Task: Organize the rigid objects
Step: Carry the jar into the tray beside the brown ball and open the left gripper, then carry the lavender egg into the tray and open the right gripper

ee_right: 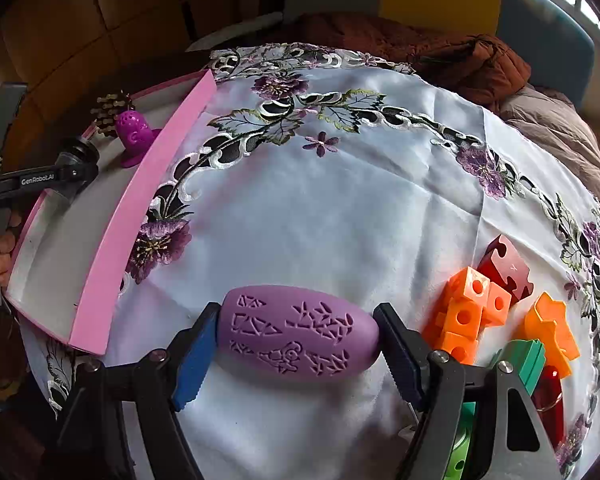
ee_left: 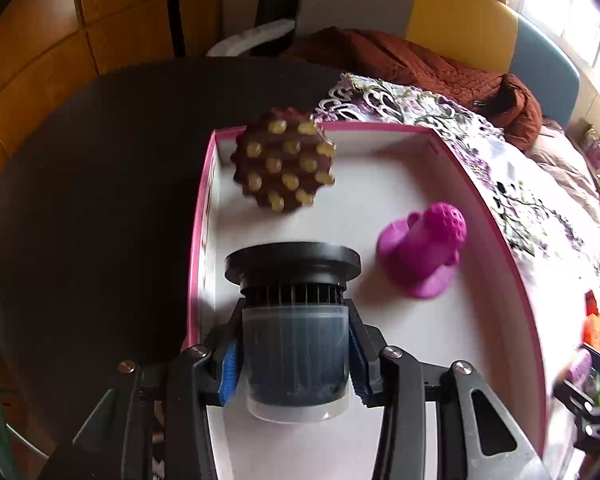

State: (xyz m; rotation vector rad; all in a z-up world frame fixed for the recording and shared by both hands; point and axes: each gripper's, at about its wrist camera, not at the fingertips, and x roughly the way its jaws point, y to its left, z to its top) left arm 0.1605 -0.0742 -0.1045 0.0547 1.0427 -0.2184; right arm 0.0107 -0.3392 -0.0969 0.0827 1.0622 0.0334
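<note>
Right wrist: our right gripper [ee_right: 296, 344] grips the purple egg [ee_right: 298, 332] end to end; the pink tray [ee_right: 140, 204] lies left

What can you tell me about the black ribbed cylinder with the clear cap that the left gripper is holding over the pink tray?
The black ribbed cylinder looks like hard plastic: a wide flat round flange at the far end, a band of fine vertical ribs below it, and a translucent smoky cap over the near half. It lies along the left gripper, flange pointing away, clamped on the cap by the blue pads. It is over the white floor of the pink-walled tray; whether it touches the floor cannot be told.
</note>
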